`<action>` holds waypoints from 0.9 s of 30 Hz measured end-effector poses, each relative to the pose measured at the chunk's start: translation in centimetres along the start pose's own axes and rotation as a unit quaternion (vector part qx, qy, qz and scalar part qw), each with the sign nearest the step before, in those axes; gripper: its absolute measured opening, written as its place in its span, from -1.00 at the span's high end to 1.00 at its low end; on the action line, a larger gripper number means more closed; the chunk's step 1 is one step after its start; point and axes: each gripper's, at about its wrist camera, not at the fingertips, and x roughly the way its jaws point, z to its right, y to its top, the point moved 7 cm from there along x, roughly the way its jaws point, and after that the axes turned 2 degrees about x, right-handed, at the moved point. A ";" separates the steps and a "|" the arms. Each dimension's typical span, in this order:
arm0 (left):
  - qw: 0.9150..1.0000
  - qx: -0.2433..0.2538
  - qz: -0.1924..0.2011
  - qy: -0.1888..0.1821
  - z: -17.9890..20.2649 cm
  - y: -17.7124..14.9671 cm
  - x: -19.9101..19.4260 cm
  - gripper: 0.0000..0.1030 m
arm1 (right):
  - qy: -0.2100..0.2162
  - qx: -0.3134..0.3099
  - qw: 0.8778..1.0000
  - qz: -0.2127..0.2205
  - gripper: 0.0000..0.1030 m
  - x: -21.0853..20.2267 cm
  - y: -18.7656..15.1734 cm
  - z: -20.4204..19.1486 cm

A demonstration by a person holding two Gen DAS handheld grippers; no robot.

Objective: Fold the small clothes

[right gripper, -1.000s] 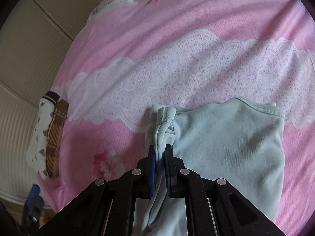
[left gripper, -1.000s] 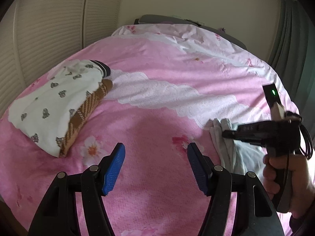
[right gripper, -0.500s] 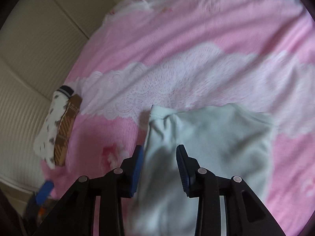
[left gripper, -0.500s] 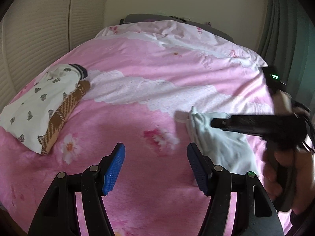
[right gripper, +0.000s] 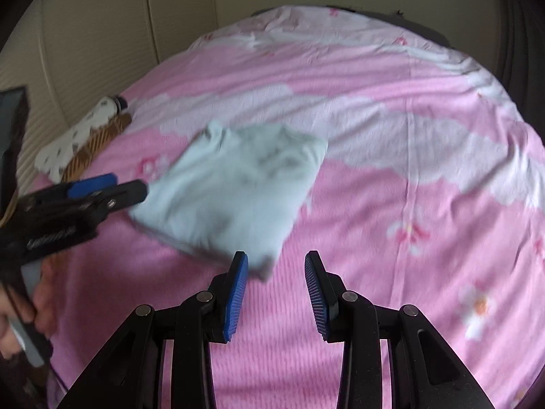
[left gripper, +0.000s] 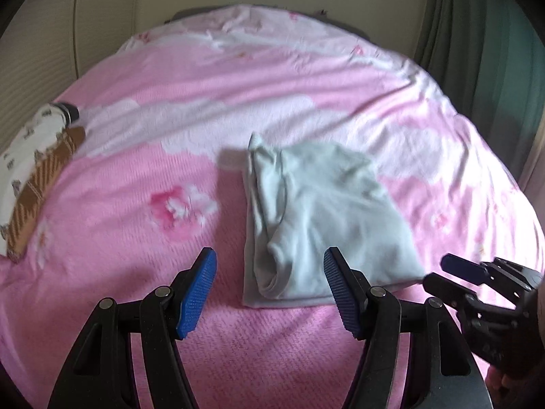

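Observation:
A pale mint garment (left gripper: pixel 316 218) lies folded flat on the pink bedspread (left gripper: pixel 136 272), with a bunched fold along its left edge. It also shows in the right wrist view (right gripper: pixel 235 191). My left gripper (left gripper: pixel 269 289) is open and empty, hovering just in front of the garment's near edge. My right gripper (right gripper: pixel 274 293) is open and empty, near the garment's front right corner. The right gripper also appears at the lower right of the left wrist view (left gripper: pixel 477 279), and the left gripper shows at the left of the right wrist view (right gripper: pixel 102 191).
A folded white printed garment with a brown plaid piece (left gripper: pixel 30 167) lies at the bed's left edge, also in the right wrist view (right gripper: pixel 81 143). Beige wall panels (right gripper: pixel 102 34) stand to the left. A green curtain (left gripper: pixel 477 51) hangs to the right.
My right gripper let go of the mint garment's edge, opened and drew back. The garment now lies flat. My left gripper swung right to face it.

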 end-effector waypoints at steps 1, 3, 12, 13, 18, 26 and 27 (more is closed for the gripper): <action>1.000 -0.002 -0.005 0.007 -0.2 -0.3 0.4 -0.25 | 0.001 0.001 1.000 -0.004 0.29 0.5 -0.1 -0.1; 0.999 -0.015 -0.019 0.023 -1.3 -0.9 1.4 -0.25 | 0.007 0.009 1.000 -0.004 0.29 1.0 -0.3 0.0; 0.999 -0.040 -0.013 0.027 -3.8 -2.6 2.4 -0.39 | 0.018 0.064 0.997 -0.031 0.29 3.5 -2.3 1.5; 0.999 -0.040 -0.009 0.028 -3.8 -2.8 2.2 -0.39 | 0.021 0.068 0.997 -0.026 0.29 3.3 -2.5 1.6; 0.998 -0.063 0.007 -0.001 -3.3 -2.8 0.2 -0.36 | 0.039 0.067 0.997 -0.013 0.29 1.8 -2.4 1.5; 0.986 -0.163 0.036 -0.022 -2.0 -2.8 -1.6 -0.37 | 0.127 0.129 0.983 0.017 -0.26 -0.6 -0.5 3.0; 0.983 -0.181 0.032 -0.015 -2.1 -3.1 -1.5 -0.36 | 0.138 0.137 0.981 0.018 -0.26 -0.6 -0.2 3.3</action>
